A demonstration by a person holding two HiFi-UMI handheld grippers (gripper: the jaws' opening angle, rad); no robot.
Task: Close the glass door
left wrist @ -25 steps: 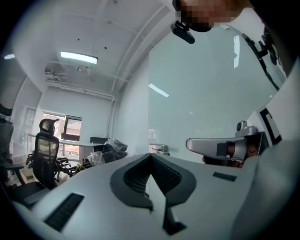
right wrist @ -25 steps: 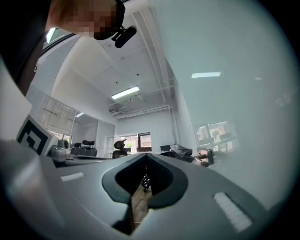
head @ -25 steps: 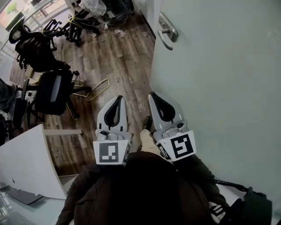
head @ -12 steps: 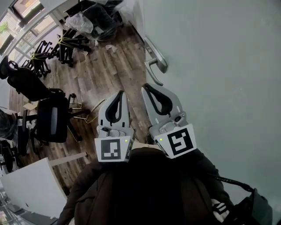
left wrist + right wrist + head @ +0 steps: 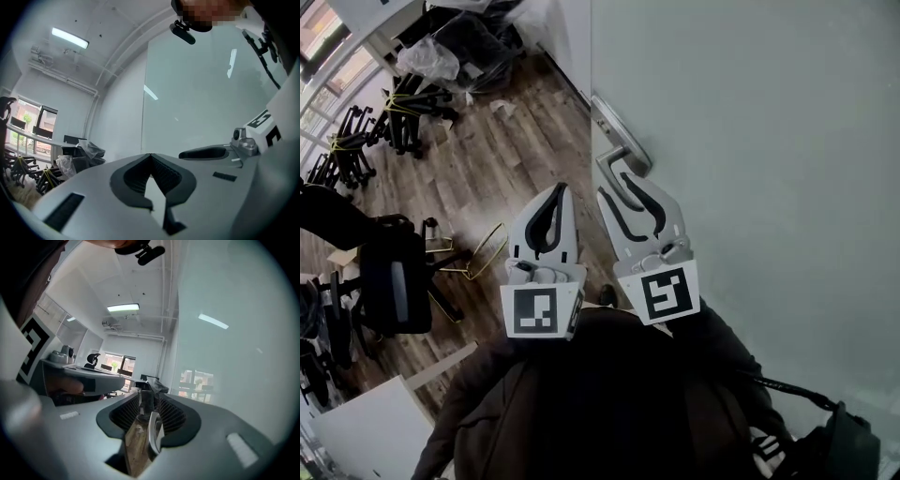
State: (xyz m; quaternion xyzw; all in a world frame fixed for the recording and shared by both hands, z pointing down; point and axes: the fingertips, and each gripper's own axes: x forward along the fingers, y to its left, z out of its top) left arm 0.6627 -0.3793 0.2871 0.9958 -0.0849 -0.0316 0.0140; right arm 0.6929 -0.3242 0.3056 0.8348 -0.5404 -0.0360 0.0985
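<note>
Right gripper (image 5: 617, 187) jaws are opening, with the curved chrome handle (image 5: 617, 155) on the frosted glass door (image 5: 750, 187) between them at its 12 o'clock. Left gripper (image 5: 558, 190) at its 9 o'clock is pinched closed, empty.

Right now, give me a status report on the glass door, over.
Left gripper shut, empty. Right gripper jaws opening, door handle between them, not gripped. Nothing seen blocking the glass door.

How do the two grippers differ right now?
The left gripper has its jaws together on nothing; the right gripper is opening its jaws around the door handle. The left hangs over the wood floor, the right beside the glass door. Both are grey with marker cubes.
</note>
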